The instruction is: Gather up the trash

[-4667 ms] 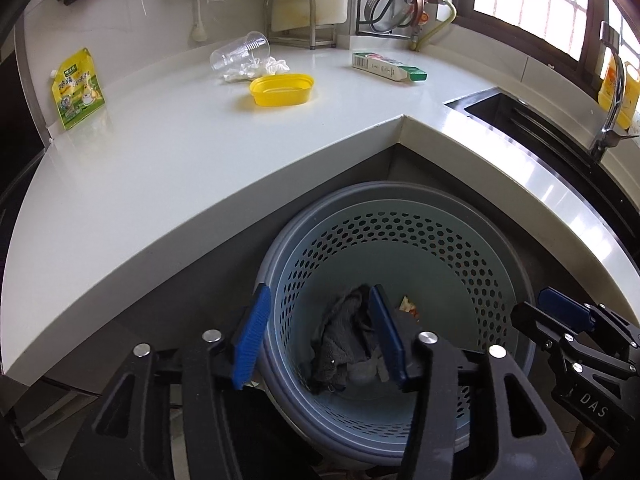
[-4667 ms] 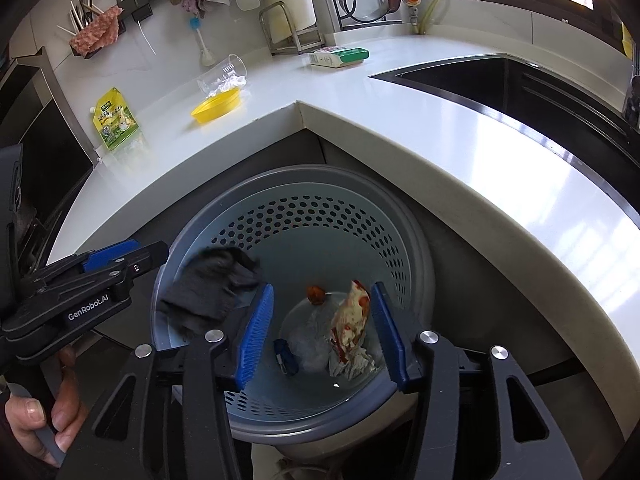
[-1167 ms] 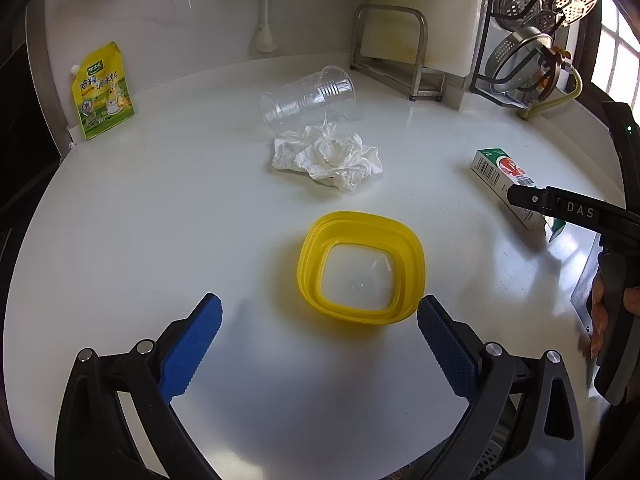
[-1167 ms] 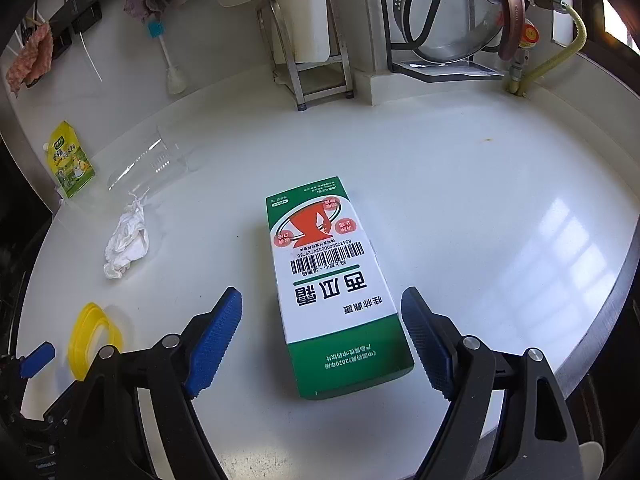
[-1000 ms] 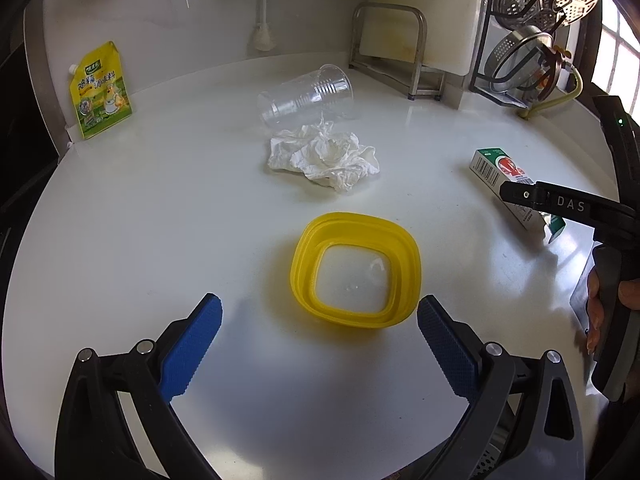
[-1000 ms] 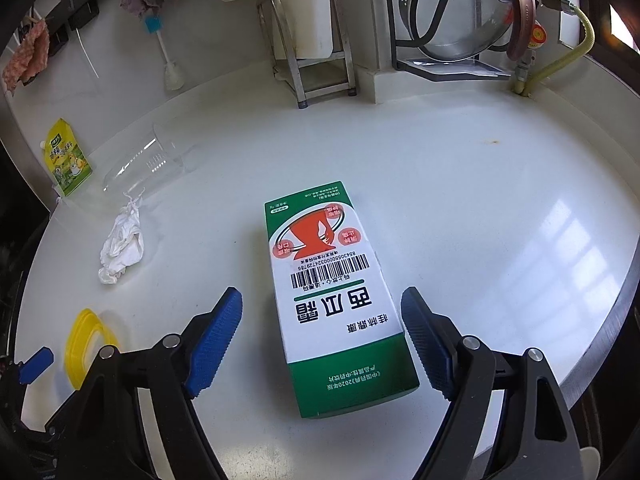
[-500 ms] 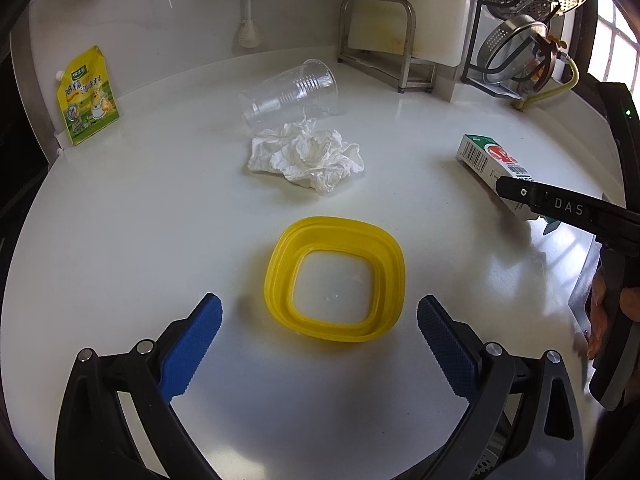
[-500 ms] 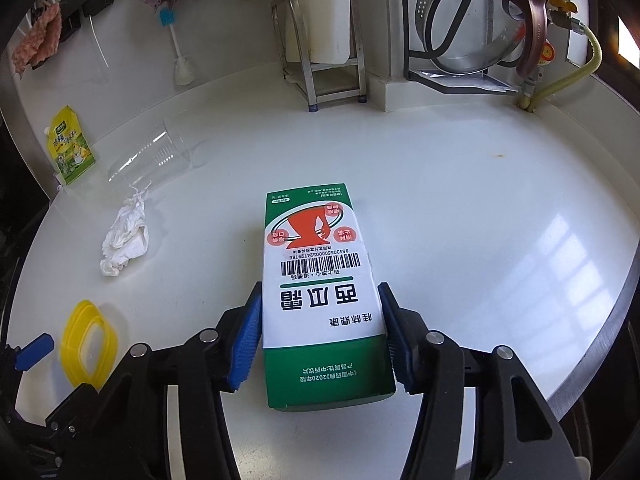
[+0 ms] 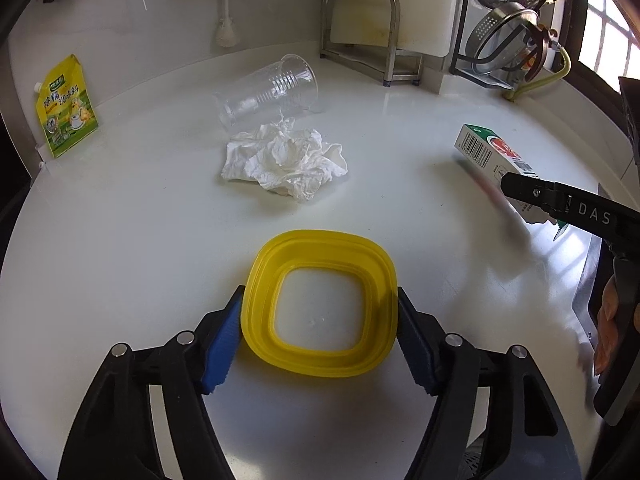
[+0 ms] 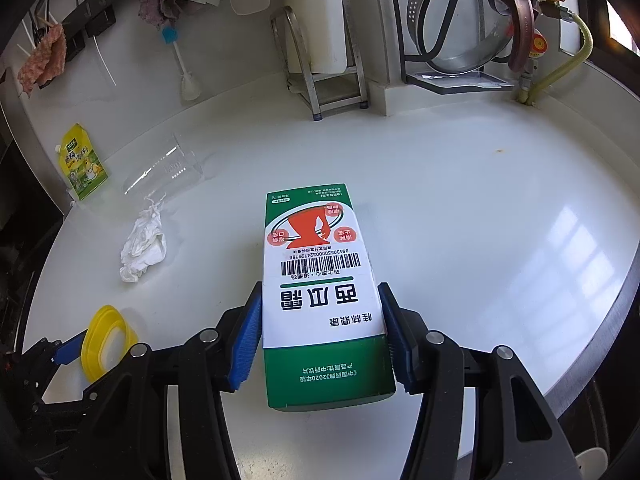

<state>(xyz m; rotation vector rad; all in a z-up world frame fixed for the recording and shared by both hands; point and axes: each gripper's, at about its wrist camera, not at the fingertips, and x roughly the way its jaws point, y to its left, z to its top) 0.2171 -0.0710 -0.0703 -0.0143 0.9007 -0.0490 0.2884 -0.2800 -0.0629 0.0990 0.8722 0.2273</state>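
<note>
Our left gripper (image 9: 319, 334) is closing its jaws around the yellow container (image 9: 320, 306), which sits upright on the white counter (image 9: 120, 240) squarely between the blue pads (image 9: 222, 350); both pads meet its rim on either side. Our right gripper (image 10: 320, 338) is clamped on the green and white box (image 10: 320, 300), which lies flat on the counter with its long axis running away from us, the pads pressed against its two long sides near the end closest to us. Beyond the yellow container, well apart from the left gripper, a crumpled white tissue (image 9: 286, 164) lies just in front of a clear plastic cup (image 9: 268, 90) tipped on its side. A yellow pouch (image 9: 66, 106) leans against the wall at the far left.
</note>
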